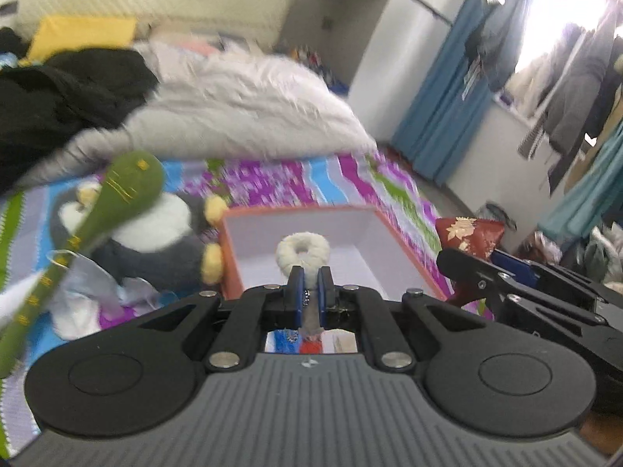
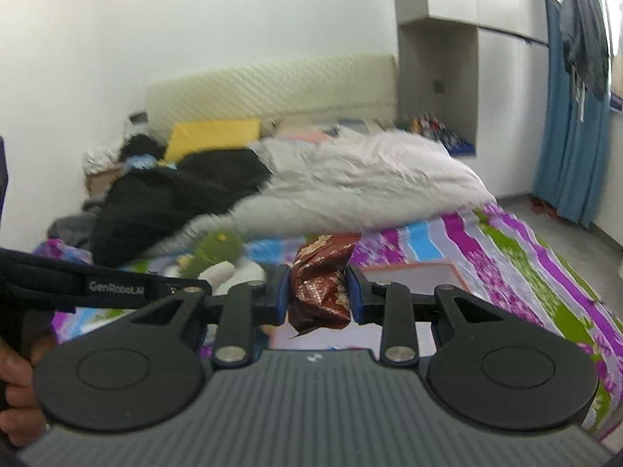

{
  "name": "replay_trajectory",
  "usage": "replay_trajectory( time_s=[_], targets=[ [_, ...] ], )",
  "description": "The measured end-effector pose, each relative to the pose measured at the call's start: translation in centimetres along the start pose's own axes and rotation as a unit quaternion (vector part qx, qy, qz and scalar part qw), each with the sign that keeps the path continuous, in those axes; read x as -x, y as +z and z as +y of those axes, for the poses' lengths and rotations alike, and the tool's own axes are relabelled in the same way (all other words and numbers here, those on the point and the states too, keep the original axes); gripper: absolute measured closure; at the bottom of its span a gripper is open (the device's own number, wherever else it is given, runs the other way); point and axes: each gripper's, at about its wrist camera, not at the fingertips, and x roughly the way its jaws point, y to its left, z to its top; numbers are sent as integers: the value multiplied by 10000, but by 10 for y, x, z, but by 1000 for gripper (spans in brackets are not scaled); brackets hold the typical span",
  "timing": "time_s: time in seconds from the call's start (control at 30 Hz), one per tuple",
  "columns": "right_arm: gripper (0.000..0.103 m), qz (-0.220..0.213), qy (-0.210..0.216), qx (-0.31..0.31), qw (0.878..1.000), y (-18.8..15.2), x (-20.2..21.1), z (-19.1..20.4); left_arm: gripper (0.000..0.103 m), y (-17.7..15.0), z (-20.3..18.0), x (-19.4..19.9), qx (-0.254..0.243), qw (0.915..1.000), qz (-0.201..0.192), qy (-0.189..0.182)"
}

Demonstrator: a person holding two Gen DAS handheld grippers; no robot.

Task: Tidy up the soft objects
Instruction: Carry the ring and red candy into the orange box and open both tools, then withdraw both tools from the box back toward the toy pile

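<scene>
Over one orange box (image 1: 229, 257), two grippers hold one item each.

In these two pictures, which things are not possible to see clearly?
- Left wrist view: the white ring toy is partly hidden by the left claw.
- Same view: the penguin plush is blurred, with the green toy across it.
- Right wrist view: the orange box is mostly hidden behind the right claw and its red pouch.
</scene>
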Motion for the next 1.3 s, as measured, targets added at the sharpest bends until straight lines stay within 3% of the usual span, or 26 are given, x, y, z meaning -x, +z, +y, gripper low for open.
replay_trajectory(
  time_s=[0.17, 0.3, 0.5, 0.7, 0.8, 0.87, 0.9, 1.07, 1.3],
  targets=[
    [69, 762, -252, -191, 9966, -20, -40, -34, 94, -6, -13, -75, -349, 9965, 644, 405],
    [69, 1374, -509, -228, 9889, -47, -72, -55, 94, -17, -2, -129, -47, 9904, 1341, 342],
    [69, 2025, -655, -425, 9762, -87, -104, -79, 94, -31, -9, -163, -173, 9822, 1836, 343],
    [68, 2238, -574, -569, 9713, -106, -105, -85, 93, -30, -16, -171, -331, 9802, 1905, 432],
    [65, 2264, -531, -665, 9703, -106, -104, -88, 83, -30, -15, -172, -327, 9778, 2025, 423],
    [60, 2244, -549, -713, 9703, -106, -101, -90, 68, -31, -12, -168, -286, 9789, 1982, 406],
    [60, 2227, -552, -732, 9706, -105, -100, -90, 66, -31, -12, -166, -306, 9795, 1951, 409],
    [60, 1972, -559, -786, 9756, -97, -88, -90, 65, -33, -9, -147, -451, 9836, 1697, 420],
    [60, 1344, -558, -599, 9875, -83, -52, -72, 65, -42, -8, -98, -796, 9904, 1039, 435]
  ],
)
